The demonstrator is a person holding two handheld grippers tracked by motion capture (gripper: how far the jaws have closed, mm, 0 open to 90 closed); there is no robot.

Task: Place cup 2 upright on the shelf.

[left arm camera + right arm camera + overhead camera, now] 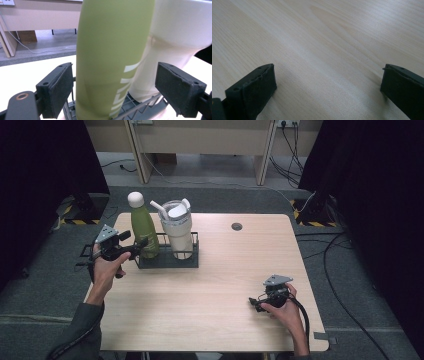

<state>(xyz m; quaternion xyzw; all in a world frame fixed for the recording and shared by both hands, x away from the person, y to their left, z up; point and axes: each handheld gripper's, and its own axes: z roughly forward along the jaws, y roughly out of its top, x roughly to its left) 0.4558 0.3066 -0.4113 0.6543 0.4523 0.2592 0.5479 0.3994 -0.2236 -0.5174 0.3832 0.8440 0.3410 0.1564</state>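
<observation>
The left gripper [113, 93] brackets the tall matte-green bottle [112, 57] standing in the black wire rack [167, 260] at the table's far left; its jaws gape, pads short of the bottle. Closing comes next. The right gripper [328, 92] rests wide open, holding nothing.

the green bottle [110, 57] runs off the top and bottom of the left gripper view, so its cap and base are out of shot there, and it covers part of the cream tumbler [175, 37], which is chopped off at the top and right edge too
</observation>
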